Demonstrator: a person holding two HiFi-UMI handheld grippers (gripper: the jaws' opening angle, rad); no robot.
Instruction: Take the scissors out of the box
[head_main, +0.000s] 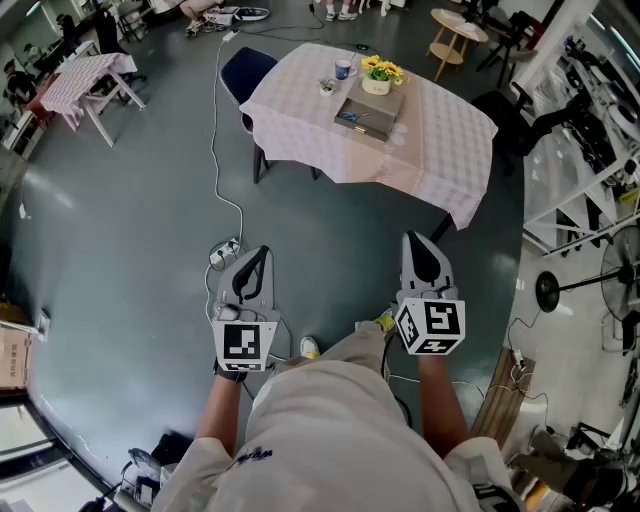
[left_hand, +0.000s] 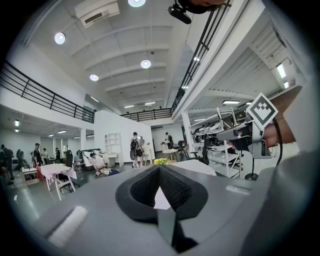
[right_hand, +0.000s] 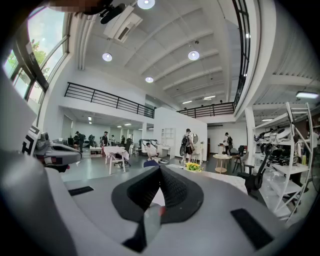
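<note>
A flat grey box (head_main: 366, 116) lies on the table with the pale checked cloth (head_main: 300, 125), far ahead of me. A small blue item (head_main: 349, 118) rests at the box's left part; it is too small to identify as scissors. Both grippers hang over the bare floor, well short of the table. My left gripper (head_main: 258, 260) is shut with nothing in it, its pads meeting at the tip (left_hand: 159, 168). My right gripper (head_main: 422, 250) is also shut and empty (right_hand: 159, 168). Each gripper view shows the yellow flowers (left_hand: 160, 161) (right_hand: 193, 166) beyond the jaws.
On the table stand a flower pot (head_main: 378, 80), a cup (head_main: 343, 68) and a small glass (head_main: 327, 88). A blue chair (head_main: 243, 72) sits at its left. A white cable (head_main: 214, 150) runs to a power strip (head_main: 222, 250). Shelving (head_main: 590, 150) and a fan stand (head_main: 548, 290) line the right.
</note>
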